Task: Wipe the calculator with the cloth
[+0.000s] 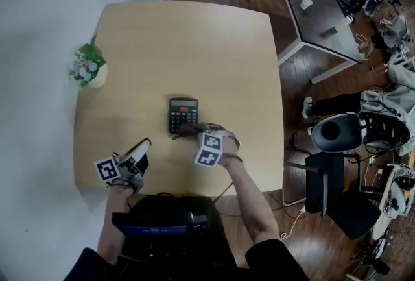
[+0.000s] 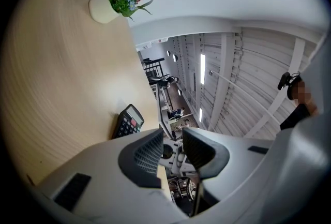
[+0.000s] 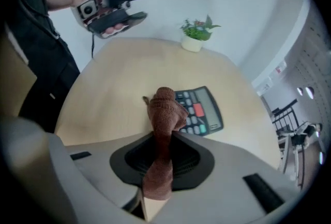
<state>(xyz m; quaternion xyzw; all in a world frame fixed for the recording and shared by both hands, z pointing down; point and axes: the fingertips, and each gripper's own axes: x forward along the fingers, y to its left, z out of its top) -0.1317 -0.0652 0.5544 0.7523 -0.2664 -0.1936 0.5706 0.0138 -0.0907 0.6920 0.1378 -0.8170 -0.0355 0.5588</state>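
Observation:
A black calculator (image 1: 183, 114) with a red key lies flat near the middle of the light wooden table (image 1: 194, 46). My right gripper (image 1: 192, 132) points steeply down at the calculator's near edge and is shut on a brown cloth (image 3: 165, 109). The cloth bunches out past the jaws, and its end rests against the calculator (image 3: 202, 108). My left gripper (image 1: 144, 146) is held level over the table's near left part, apart from the calculator (image 2: 128, 121). Its jaws (image 2: 173, 145) stand a little apart with nothing between them. It also appears in the right gripper view as the left gripper (image 3: 111, 8).
A small potted plant (image 1: 87, 69) stands at the table's left edge. The right table edge drops to a wooden floor, where a black office chair (image 1: 334, 143) and a dark table (image 1: 311, 0) stand. A black pack (image 1: 162, 218) is at the person's front.

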